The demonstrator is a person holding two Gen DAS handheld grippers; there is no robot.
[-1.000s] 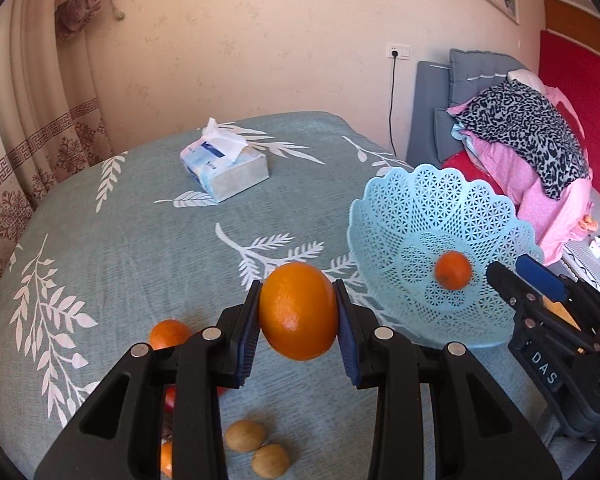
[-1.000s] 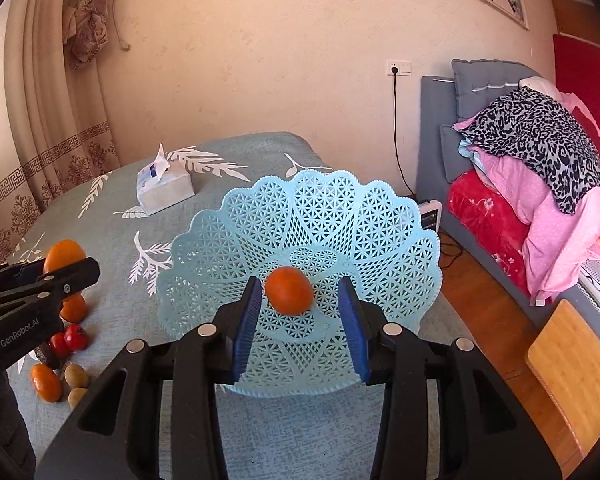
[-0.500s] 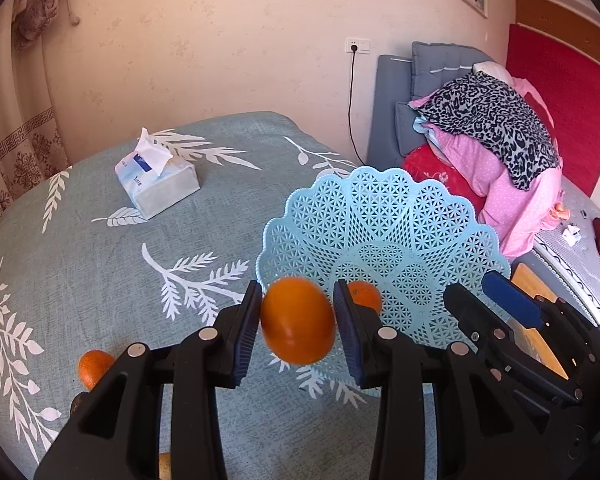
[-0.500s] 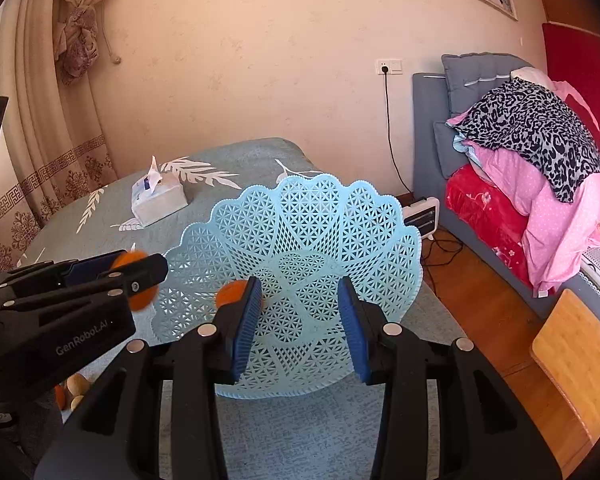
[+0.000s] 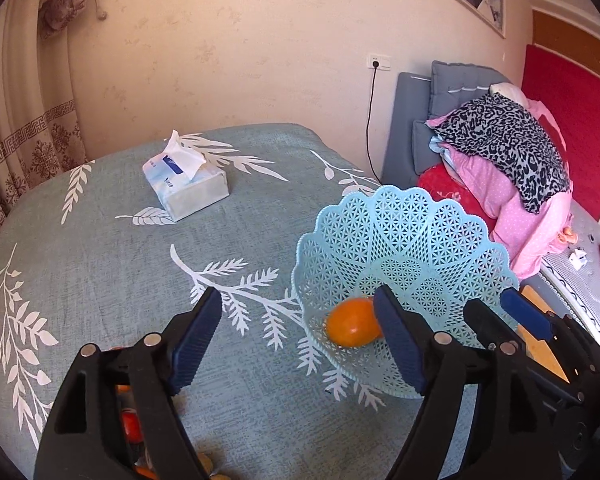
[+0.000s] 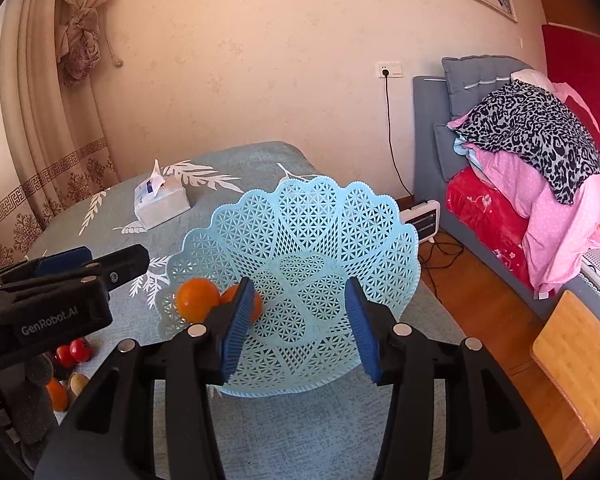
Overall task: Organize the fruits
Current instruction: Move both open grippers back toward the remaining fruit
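Note:
A light blue lattice basket stands tilted on the grey-green leaf-print tablecloth. An orange lies in the basket, with a second orange beside it, partly hidden by my right finger. My left gripper is open and empty just above and left of the basket; it also shows in the right wrist view. My right gripper is open and empty in front of the basket; it also shows in the left wrist view.
A tissue box stands at the far side of the table. Small red fruits, an orange one and brown ones lie at the near left. A sofa with piled clothes stands to the right, with a heater on the floor.
My left gripper moved over the basket, opened and let go of the orange, which now lies in the basket beside the other one. My right gripper stayed open near the basket.

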